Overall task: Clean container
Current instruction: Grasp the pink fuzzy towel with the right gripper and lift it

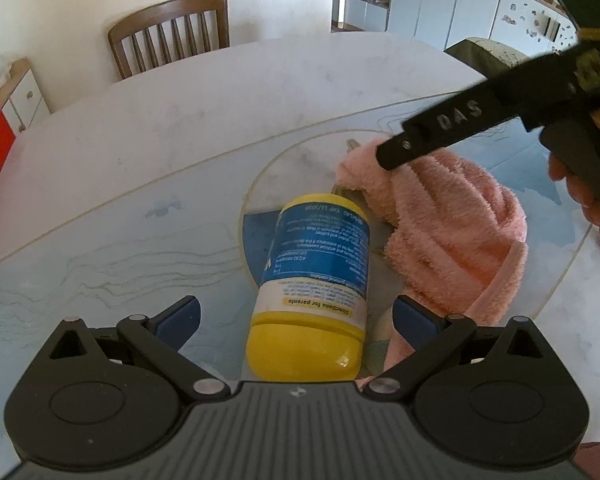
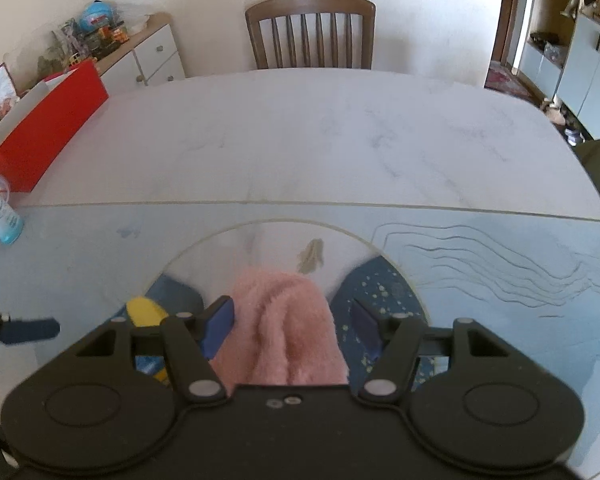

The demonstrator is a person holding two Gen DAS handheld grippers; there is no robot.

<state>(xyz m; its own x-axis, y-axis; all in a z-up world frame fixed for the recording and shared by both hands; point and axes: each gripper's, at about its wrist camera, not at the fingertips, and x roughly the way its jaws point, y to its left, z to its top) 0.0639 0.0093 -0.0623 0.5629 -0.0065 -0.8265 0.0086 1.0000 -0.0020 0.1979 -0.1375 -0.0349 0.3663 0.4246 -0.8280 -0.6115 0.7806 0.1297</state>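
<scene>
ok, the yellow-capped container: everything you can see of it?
The container is a cylindrical bottle, plastic by the look, with a glossy yellow cap facing the left wrist camera and a blue, white and yellow printed label reading "directions for parents". It lies on its side on the patterned table mat, between the open fingers of the left gripper, with no clear contact. The pink fluffy cloth lies against its right side.

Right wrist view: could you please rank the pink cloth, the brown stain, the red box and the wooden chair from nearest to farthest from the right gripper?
1. Pink cloth: between the open fingers of the right gripper.
2. Brown stain: just beyond the cloth, on the table mat.
3. Red box: far left, at the table's edge.
4. Wooden chair: behind the table's far side, against the wall.
</scene>
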